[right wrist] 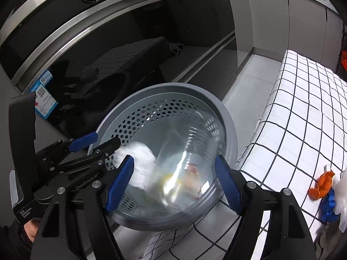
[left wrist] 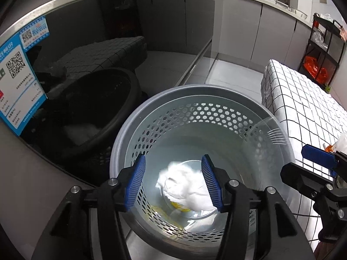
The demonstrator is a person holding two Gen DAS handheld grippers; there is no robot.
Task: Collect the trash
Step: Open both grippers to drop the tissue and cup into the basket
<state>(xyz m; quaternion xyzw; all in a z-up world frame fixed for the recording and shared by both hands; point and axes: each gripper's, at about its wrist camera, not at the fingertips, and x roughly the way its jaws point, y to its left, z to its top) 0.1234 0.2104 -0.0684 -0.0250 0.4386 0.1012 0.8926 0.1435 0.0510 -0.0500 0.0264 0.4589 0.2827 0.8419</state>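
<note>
A grey perforated waste basket (left wrist: 195, 88) (right wrist: 169, 86) stands on the floor below both grippers. My left gripper (left wrist: 173, 184) (right wrist: 97, 144) hangs open over it. A crumpled white tissue (left wrist: 186, 186) (right wrist: 141, 164) shows blurred between and below its blue pads, loose inside the basket. My right gripper (right wrist: 175, 182) (left wrist: 312, 166) is open over the same basket, with nothing pressed between its pads. A clear ribbed plastic cup (right wrist: 188, 151) (left wrist: 266, 138) is smeared by motion inside the basket. Yellow and red scraps lie at the bottom.
A table with a white checked cloth (right wrist: 303, 112) (left wrist: 303, 99) stands right of the basket and carries orange peel (right wrist: 321, 184), a blue scrap (right wrist: 328, 205) and a clear bag. A dark glass appliance door (left wrist: 108, 43) with a blue sticker is behind. A black rack (left wrist: 318, 49) stands far right.
</note>
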